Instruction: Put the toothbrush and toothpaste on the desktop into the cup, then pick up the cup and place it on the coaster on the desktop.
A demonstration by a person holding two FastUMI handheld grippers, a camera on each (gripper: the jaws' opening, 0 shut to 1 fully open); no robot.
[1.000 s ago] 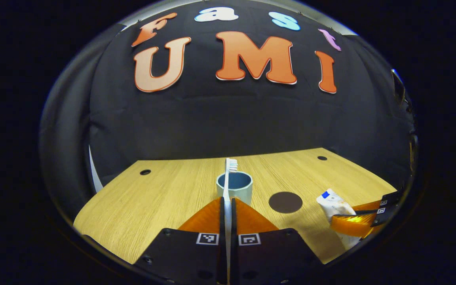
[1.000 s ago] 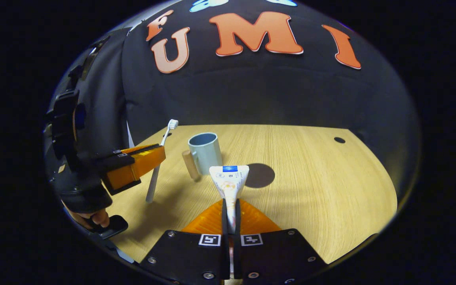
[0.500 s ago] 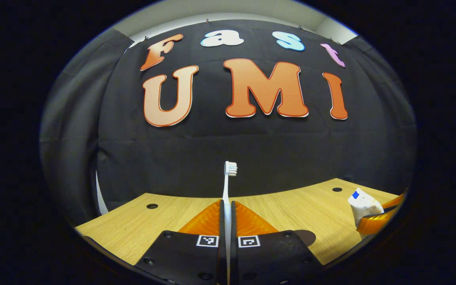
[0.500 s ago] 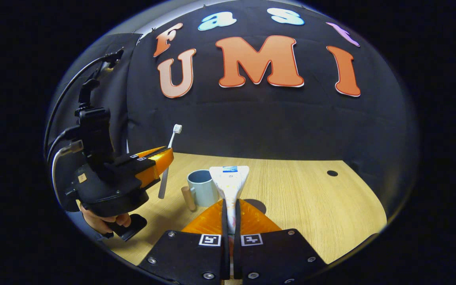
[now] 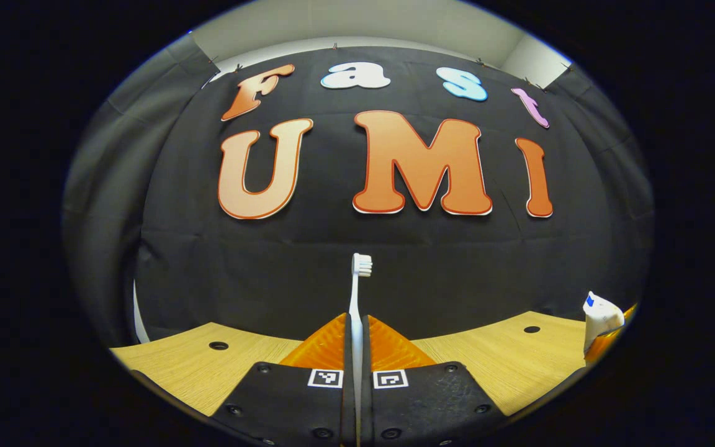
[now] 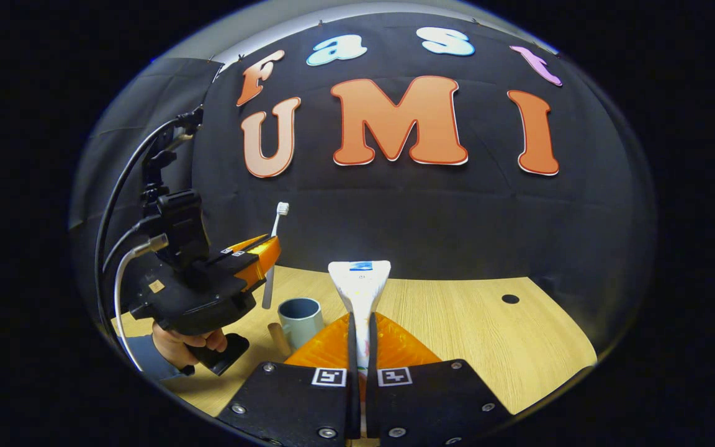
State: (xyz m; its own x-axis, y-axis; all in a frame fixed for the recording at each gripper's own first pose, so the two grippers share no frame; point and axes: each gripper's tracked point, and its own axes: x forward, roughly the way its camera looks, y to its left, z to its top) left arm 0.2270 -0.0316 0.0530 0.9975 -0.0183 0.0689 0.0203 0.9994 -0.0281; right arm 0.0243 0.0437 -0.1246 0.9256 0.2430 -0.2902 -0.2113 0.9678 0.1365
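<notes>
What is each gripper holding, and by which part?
Left gripper: toothbrush, by its handle. Right gripper: toothpaste, near its narrow lower end.

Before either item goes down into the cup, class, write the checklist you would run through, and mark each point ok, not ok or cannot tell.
1. Left gripper clamped on the toothbrush: ok.
2. Right gripper clamped on the toothpaste: ok.
3. Cup upright, mouth open and empty: ok.
4. Toothbrush hanging near vertical, handle end down, above the desktop: ok.
5. Handle end lined up over the cup mouth: cannot tell.
6. Coaster free for the cup: cannot tell.
</notes>
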